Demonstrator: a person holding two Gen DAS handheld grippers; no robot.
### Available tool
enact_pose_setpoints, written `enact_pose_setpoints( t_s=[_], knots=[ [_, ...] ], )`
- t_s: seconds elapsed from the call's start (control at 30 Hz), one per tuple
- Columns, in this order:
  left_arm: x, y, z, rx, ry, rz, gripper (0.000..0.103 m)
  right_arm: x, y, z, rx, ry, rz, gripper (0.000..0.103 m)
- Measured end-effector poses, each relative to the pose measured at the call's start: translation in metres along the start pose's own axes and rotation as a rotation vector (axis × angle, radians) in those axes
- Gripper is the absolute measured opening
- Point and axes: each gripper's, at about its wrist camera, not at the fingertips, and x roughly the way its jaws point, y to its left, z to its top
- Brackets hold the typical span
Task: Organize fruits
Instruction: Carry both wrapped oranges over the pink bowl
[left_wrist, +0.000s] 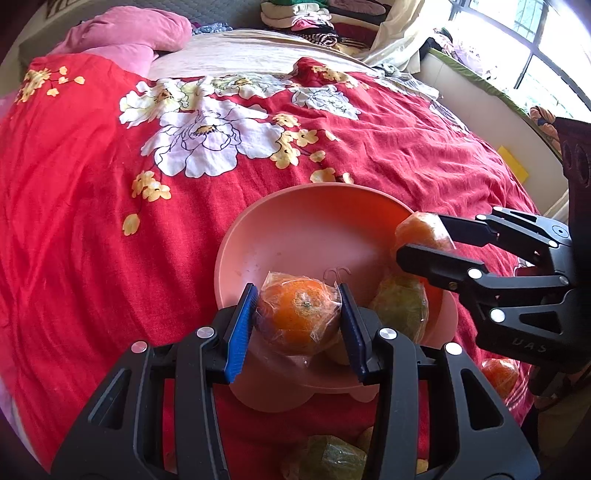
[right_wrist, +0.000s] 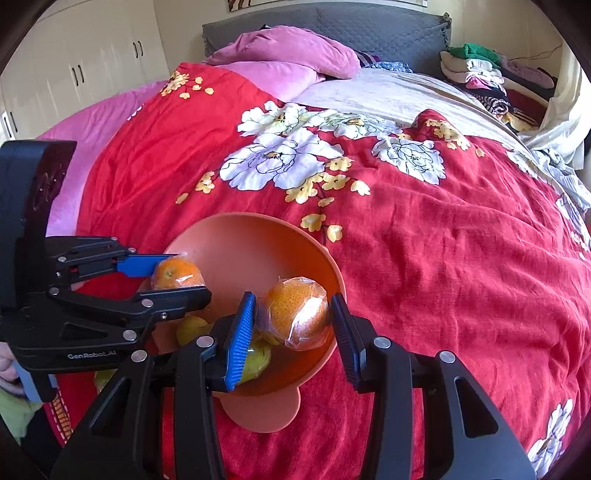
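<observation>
A pink bowl (left_wrist: 295, 221) sits on the red floral bedspread; it also shows in the right wrist view (right_wrist: 240, 236). My left gripper (left_wrist: 300, 315) is shut on a plastic-wrapped orange (left_wrist: 299, 314) over the bowl's near side; the same gripper (right_wrist: 173, 278) and orange (right_wrist: 177, 275) show in the right wrist view. My right gripper (right_wrist: 293, 319) is shut on another wrapped orange (right_wrist: 295, 317) over the bowl's right rim; it also shows in the left wrist view (left_wrist: 424, 236). Greenish wrapped fruits (left_wrist: 400, 306) lie in the bowl.
More wrapped fruits lie on the bedspread near me: a green one (left_wrist: 332, 458) and an orange one (left_wrist: 500, 374). Pink pillows (right_wrist: 288, 55) and folded clothes (right_wrist: 480, 70) are at the bed's far end. A window ledge (left_wrist: 480, 96) runs along the right.
</observation>
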Motion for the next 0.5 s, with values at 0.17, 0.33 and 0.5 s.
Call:
enact_pose_setpoints(
  t_s=[0.17,0.33,0.5],
  knots=[
    [-0.0003,0.0005,0.0002,-0.002,-0.001,-0.001,0.036,0.0014,0.0008,0.0001,-0.006,0.001,-0.006,0.041],
    [-0.0001,0.0004,0.0001,0.0,-0.001,-0.001,0.036,0.0025,0.0007,0.0002,-0.015,-0.001,-0.014,0.041],
    [0.0,0.0007,0.0001,-0.001,0.0,-0.001,0.036,0.0024,0.0023,-0.0006,-0.022,-0.004,-0.017,0.041]
  ],
)
